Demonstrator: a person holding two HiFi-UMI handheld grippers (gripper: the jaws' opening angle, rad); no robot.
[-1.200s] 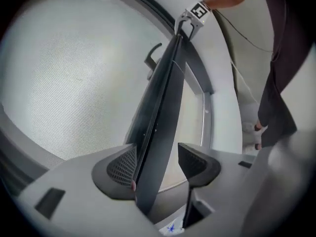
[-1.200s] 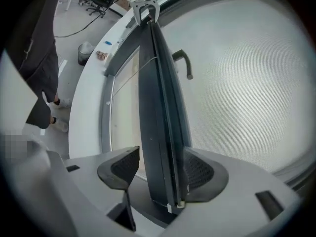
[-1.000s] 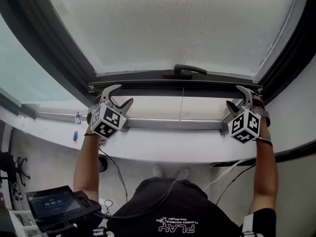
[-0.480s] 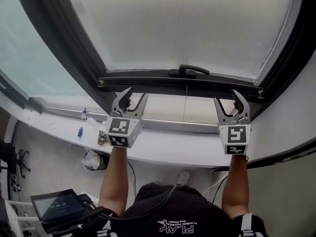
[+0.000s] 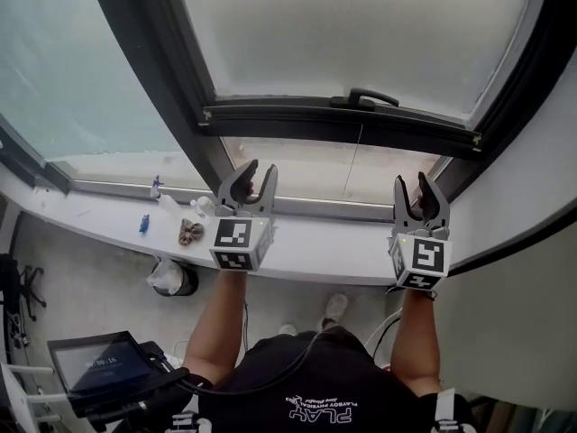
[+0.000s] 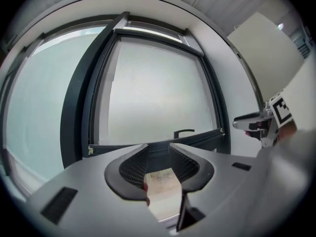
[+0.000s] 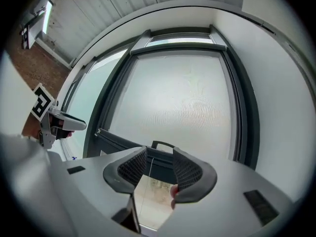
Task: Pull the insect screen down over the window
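Observation:
The insect screen is a pale mesh that covers most of the window. Its dark bottom bar carries a black handle and hangs a little above the sill, with a thin cord below it. My left gripper is under the bar's left part and my right gripper under its right part. Neither touches the bar. Both jaws have just been closing, with a gap left and nothing between them. The left gripper view shows the bar and handle beyond the left gripper. The right gripper faces the handle.
The white sill runs below the grippers, with a small bottle, a blue item and a brown crumpled thing at its left. A dark frame post stands left of the screen, a white wall at right. A tablet sits low left.
Both grippers have come off the ends of the bottom bar, dropped below it and moved inward. Their jaws stand narrower than before. The bar stays above the sill.

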